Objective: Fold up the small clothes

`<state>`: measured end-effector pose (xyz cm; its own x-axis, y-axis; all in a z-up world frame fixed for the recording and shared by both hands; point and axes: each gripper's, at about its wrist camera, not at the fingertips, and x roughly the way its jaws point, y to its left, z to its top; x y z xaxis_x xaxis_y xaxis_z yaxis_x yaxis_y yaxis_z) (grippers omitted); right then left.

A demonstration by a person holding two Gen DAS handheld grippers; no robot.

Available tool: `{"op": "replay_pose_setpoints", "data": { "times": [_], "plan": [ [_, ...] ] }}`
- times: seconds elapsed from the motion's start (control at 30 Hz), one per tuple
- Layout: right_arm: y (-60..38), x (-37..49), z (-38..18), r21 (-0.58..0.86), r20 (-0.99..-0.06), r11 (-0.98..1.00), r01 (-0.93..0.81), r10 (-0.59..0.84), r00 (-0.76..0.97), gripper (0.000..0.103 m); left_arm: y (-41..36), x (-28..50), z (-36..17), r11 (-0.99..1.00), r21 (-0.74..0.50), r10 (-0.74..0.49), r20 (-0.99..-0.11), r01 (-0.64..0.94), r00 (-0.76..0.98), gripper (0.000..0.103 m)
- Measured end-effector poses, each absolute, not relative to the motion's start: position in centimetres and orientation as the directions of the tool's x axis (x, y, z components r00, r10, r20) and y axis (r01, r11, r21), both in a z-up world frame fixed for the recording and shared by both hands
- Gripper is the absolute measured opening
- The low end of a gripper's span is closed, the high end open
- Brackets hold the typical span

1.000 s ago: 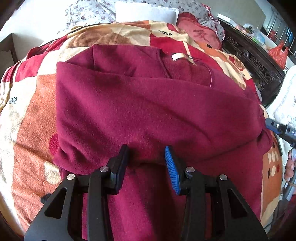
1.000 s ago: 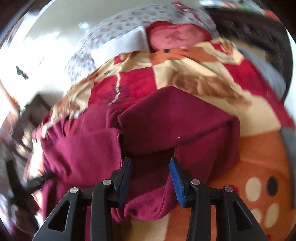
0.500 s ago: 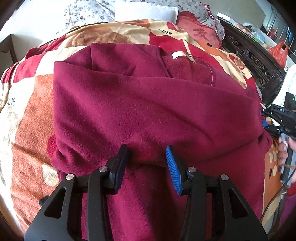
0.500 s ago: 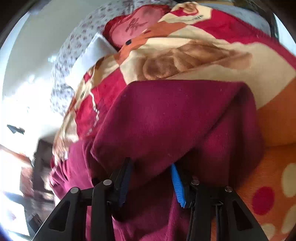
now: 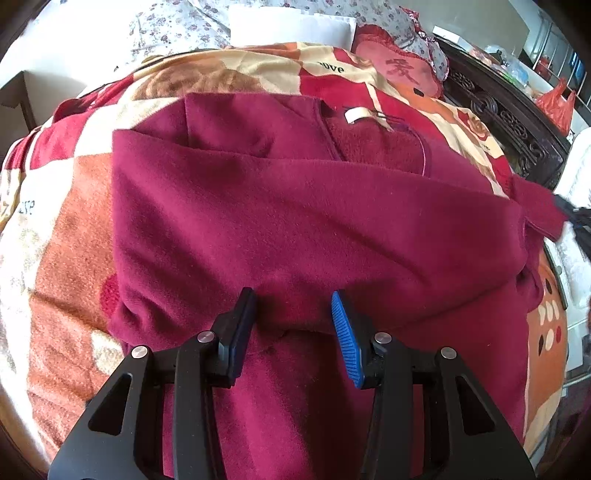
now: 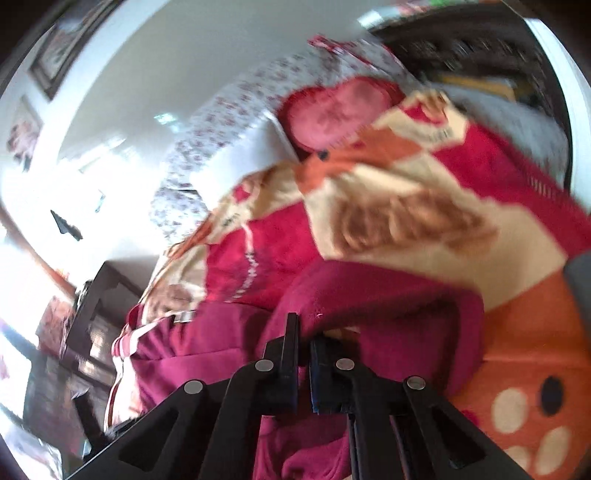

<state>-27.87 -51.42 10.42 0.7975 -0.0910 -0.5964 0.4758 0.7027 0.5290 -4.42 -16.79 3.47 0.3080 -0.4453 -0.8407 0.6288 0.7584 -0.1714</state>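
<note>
A maroon fleece garment (image 5: 295,229) lies spread on a patterned blanket (image 5: 66,258), its white neck label (image 5: 354,114) at the far side. My left gripper (image 5: 293,314) rests low over the near fold, jaws apart, the fold's edge lying between the fingers without being pinched. The right wrist view is blurred by motion. There my right gripper (image 6: 303,334) has its jaws together on a corner of the garment (image 6: 369,295) and holds it raised off the blanket. In the left wrist view that lifted corner (image 5: 535,206) shows at the right edge.
Pillows lie at the head of the bed: a white one (image 5: 288,26) and a red embroidered one (image 5: 399,70). A dark carved wooden frame (image 5: 509,122) runs along the right side. A dark bedside piece (image 6: 96,314) stands at the left.
My right gripper closed on the garment's corner and lifted it, tilting as it rose. The left gripper and the fold under it stayed put.
</note>
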Motion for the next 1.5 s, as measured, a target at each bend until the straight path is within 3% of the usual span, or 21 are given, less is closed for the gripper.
{"op": "replay_pose_setpoints", "data": {
  "times": [0.2,0.4,0.57,0.8,1.17,1.37,1.5],
  "plan": [
    [-49.2,-30.4,17.3,0.478,-0.523,0.82,0.315,-0.022,0.852,0.004,-15.7,-4.6,4.9,0.765,-0.181,-0.46,-0.826,0.619,0.327,0.042],
    [-45.3,-30.6,21.8,0.47,-0.449,0.879,0.087,0.153,0.88,0.004,-14.3,-4.4,6.6,0.771,-0.185,-0.477,-0.802,0.609,0.359,0.042],
    [-41.2,-26.8,22.3,0.436,-0.475,0.899,-0.025,0.253,0.843,0.004,-12.4,-4.0,8.1,0.786,-0.208,-0.495,-0.776,0.582,0.39,0.042],
    [-35.8,-19.2,19.3,0.426,-0.556,0.898,-0.112,0.358,0.75,0.004,-10.6,-3.7,8.6,0.812,-0.145,-0.449,-0.774,0.565,0.446,0.042],
    [-29.0,-10.3,13.5,0.436,-0.696,0.878,-0.197,0.468,0.545,0.004,-7.2,-1.9,7.7,0.846,-0.152,-0.42,-0.779,0.51,0.465,0.042],
    [-26.9,-5.2,8.5,0.443,-0.78,0.883,-0.155,0.464,0.42,0.004,-5.6,-1.3,7.2,0.861,-0.171,-0.415,-0.782,0.479,0.466,0.042],
    [-26.9,-1.9,4.8,0.462,-0.81,0.886,-0.036,0.438,0.391,0.006,-5.4,-1.5,6.8,0.862,-0.17,-0.409,-0.79,0.478,0.457,0.042]
  ]
}}
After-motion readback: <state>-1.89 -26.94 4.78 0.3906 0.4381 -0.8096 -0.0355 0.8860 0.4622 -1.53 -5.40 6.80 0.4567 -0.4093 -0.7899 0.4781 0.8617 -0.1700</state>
